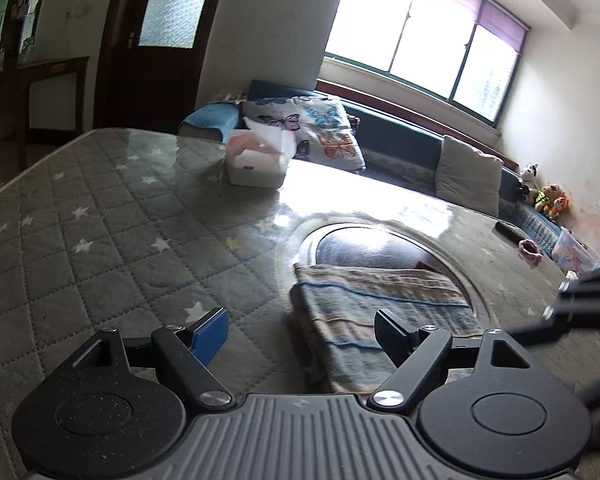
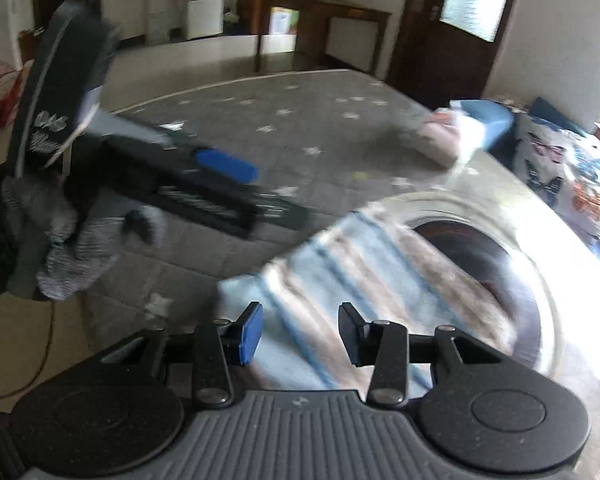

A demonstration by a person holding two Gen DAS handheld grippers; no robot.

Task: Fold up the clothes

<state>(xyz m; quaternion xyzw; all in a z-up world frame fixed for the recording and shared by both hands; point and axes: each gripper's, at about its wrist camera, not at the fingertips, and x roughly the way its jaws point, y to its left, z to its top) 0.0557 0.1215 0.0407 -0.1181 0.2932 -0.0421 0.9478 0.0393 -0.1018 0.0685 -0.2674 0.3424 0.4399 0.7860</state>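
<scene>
The left gripper (image 1: pixel 300 332) hangs with jaws spread wide and nothing between them, just above the near edge of the folded striped towel (image 1: pixel 364 308). The right gripper (image 2: pixel 300 334) stands partly spread over the same towel, pads clear of the cloth. The towel lies on the grey star-patterned table cover (image 1: pixel 100 220), partly over a round metal ring (image 1: pixel 380 236). Farther off sits a tissue box (image 1: pixel 256 164), then a butterfly pillow (image 1: pixel 320 128)

towel (image 1: pixel 364 304): soft striped terry cloth | table (image 1: pixel 100 216): quilted star cloth under glossy clear sheet | hob (image 1: pixel 364 248): shiny, metal rim | left gripper (image 1: pixel 300 332): matt speckled black plastic
</scene>
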